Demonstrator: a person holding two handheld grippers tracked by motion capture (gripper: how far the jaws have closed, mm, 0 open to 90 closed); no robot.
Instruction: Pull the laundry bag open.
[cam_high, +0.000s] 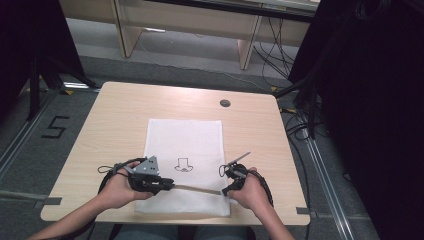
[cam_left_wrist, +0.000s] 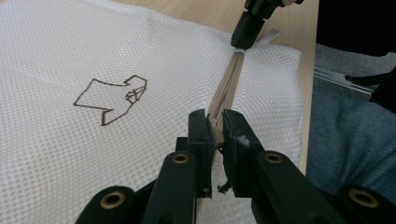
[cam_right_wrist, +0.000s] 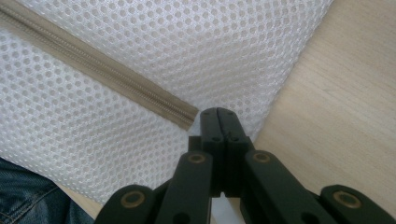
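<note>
A: Looking from the big things down: the counter (cam_high: 250, 130) carries a white mesh bag (cam_high: 185, 135) that lies flat, with a beige zipper (cam_high: 197, 188) along the edge nearest the person. Where are the claws?

B: The left claw (cam_left_wrist: 215, 133) is clamped on the zipper at one end; the beige tape runs straight away from its tips toward the right claw (cam_high: 226, 190). In the right gripper view, the right claw (cam_right_wrist: 218, 122) has its jaws pressed together on the corner of the bag, just beside the end of the zipper (cam_right_wrist: 98, 67).

A: What could go wrong, in your opinion?

B: The biggest risk, I think, is that the whole bag slides on the smooth counter if one hand pulls and the other grip is weak. The right claw seems to hold only thin mesh, so it may slip off or stretch the holes.

A: And smaller things?

B: The left claw appears to hold the zipper tape and perhaps the slider; I cannot tell which. If it holds only tape, pulling will not move the slider. Also loose mesh could be caught in the teeth beside the left claw and jam.
</note>
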